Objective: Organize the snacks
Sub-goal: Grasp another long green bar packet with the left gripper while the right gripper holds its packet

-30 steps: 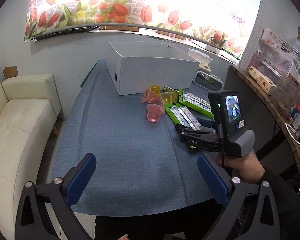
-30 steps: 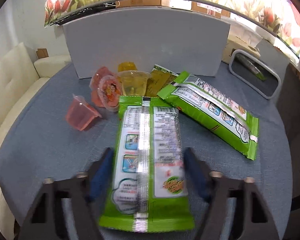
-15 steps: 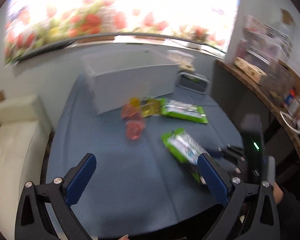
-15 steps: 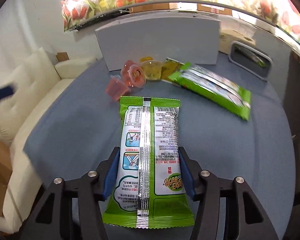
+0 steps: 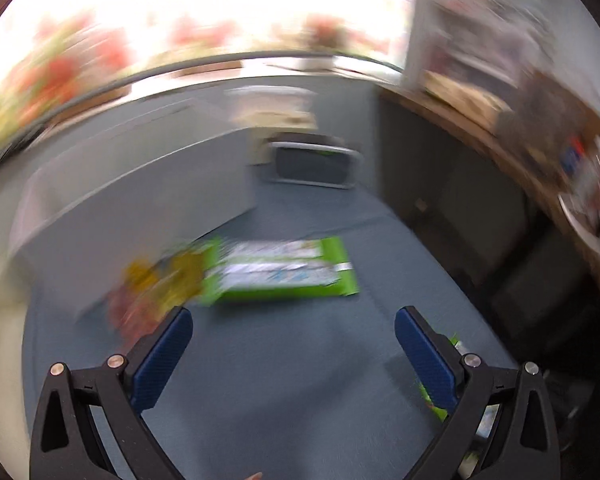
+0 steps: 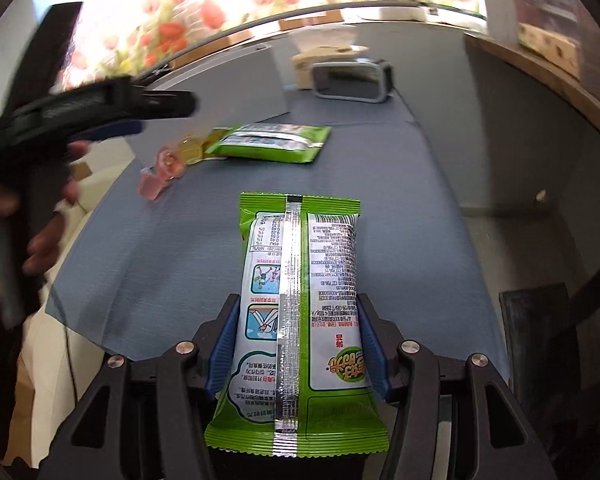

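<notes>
My right gripper is shut on a green snack packet, held above the blue tablecloth with its silver seam facing up. A second green packet lies flat further back, also blurred in the left wrist view as the green packet. Beside it sit a yellow packet, a yellow jelly cup and pink jelly cups. My left gripper is open and empty, its blue pads wide apart above the cloth. In the right wrist view it appears at the upper left as the left gripper, held by a hand.
A large white box stands at the back of the table. A grey-rimmed tray leans behind it to the right. A wooden shelf with clutter runs along the right wall. A cream sofa is left of the table.
My right gripper closed on the green packet and lifted it off the cloth, swinging right. My left gripper swept right toward the snack pile, and its view is now blurred.
</notes>
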Demonstrator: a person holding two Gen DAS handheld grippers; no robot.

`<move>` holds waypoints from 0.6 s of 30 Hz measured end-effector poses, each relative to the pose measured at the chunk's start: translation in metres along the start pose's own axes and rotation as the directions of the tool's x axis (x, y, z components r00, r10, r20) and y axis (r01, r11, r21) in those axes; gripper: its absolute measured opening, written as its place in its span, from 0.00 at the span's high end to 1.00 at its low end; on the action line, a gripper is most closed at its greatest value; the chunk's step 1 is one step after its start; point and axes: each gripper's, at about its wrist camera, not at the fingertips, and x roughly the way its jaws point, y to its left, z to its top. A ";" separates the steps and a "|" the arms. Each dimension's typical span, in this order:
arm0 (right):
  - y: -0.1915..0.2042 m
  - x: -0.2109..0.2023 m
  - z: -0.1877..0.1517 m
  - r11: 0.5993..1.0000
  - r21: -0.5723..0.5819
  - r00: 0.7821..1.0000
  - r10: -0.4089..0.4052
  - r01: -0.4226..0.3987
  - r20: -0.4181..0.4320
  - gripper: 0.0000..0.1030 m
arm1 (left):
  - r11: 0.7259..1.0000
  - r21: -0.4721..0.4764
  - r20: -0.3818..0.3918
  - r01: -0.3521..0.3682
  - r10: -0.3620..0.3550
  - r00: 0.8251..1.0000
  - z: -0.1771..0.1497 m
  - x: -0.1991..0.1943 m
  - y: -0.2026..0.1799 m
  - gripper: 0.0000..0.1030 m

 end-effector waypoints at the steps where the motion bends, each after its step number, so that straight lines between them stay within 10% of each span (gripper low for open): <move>1: -0.004 -0.003 -0.001 1.000 0.005 1.000 0.000 0.000 0.000 0.42 | 0.993 0.118 -0.016 0.011 -0.009 1.000 0.006 0.012 -0.008 0.00; 7: -0.015 -0.011 0.000 1.000 -0.001 1.000 0.019 -0.019 0.018 0.42 | 0.834 0.537 -0.201 0.125 -0.017 0.979 0.019 0.068 -0.016 0.00; 18: -0.016 -0.010 0.012 0.999 0.014 0.999 0.032 -0.032 0.004 0.42 | 0.714 0.596 -0.448 0.368 -0.085 0.890 0.041 0.140 0.004 0.00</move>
